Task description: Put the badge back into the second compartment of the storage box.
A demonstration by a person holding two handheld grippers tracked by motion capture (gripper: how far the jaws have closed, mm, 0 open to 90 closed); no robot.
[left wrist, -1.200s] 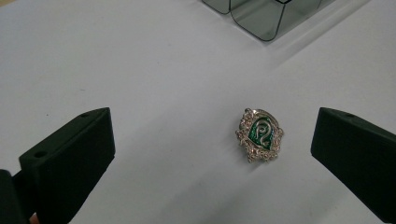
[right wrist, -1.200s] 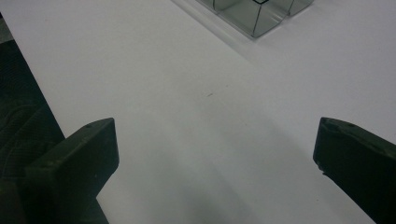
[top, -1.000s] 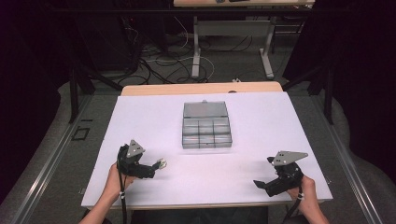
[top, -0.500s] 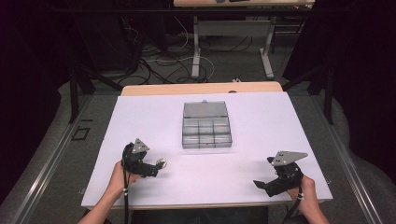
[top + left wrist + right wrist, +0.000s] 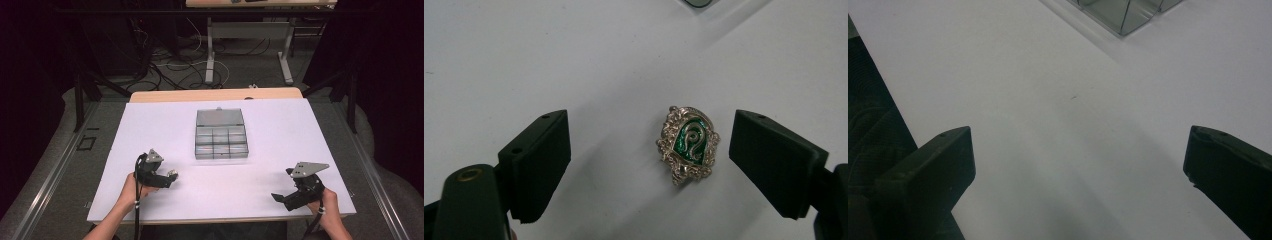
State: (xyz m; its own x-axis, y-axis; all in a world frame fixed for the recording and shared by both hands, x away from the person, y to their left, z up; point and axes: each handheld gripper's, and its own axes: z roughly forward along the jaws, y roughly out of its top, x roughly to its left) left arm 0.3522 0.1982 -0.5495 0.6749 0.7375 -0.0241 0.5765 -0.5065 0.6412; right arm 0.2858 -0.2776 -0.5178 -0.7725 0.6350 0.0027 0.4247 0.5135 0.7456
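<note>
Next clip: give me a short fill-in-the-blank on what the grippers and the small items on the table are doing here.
1. The silver badge lying between the open jaws of the left gripper has enamel coloured ____.
2. The lid of the clear compartment box is ____.
3. Between its jaws, the right gripper holds ____.
4. The badge rests on the ____ table cover.

Missing words: green; open; nothing; white
</note>
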